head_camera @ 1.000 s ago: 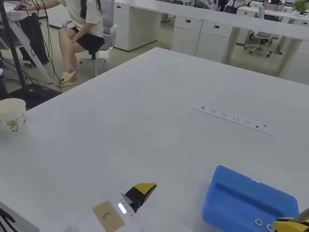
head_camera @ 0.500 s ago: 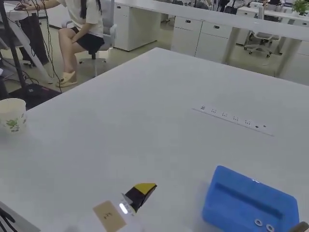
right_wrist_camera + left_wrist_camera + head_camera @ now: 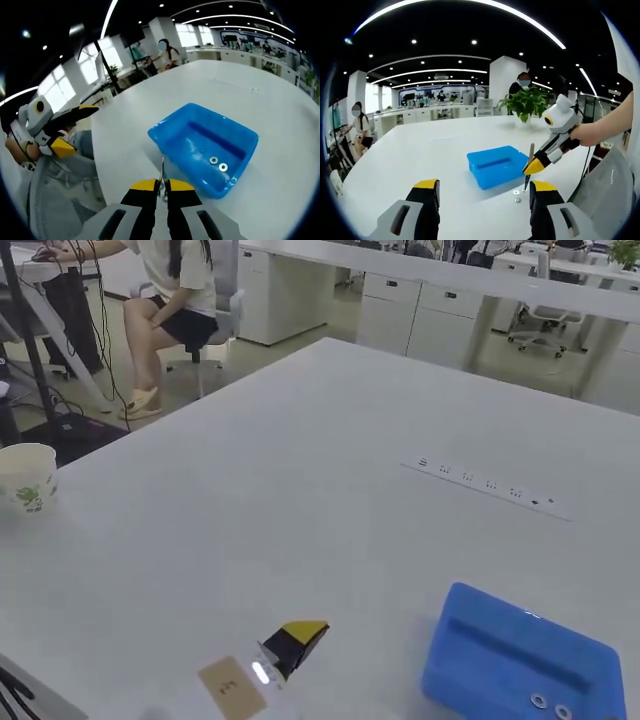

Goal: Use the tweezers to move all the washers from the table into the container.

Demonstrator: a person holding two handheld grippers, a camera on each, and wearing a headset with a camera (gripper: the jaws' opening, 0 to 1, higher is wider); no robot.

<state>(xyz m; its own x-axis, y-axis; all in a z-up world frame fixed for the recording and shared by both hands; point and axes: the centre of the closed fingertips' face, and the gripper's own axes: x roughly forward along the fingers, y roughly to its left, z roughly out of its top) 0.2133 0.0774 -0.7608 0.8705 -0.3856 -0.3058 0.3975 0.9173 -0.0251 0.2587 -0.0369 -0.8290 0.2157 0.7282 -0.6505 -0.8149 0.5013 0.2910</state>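
Wide white table (image 3: 300,490), blue container (image 3: 200,145) sitting on it; left gripper (image 3: 482,187) spread and empty, right gripper (image 3: 161,186) pinching the tweezers (image 3: 530,160), tips down near 2 washers (image 3: 518,200) on the table beside the container, 2 more inside it

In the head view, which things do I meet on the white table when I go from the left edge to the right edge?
Paper cup → left hand-held gripper → blue container
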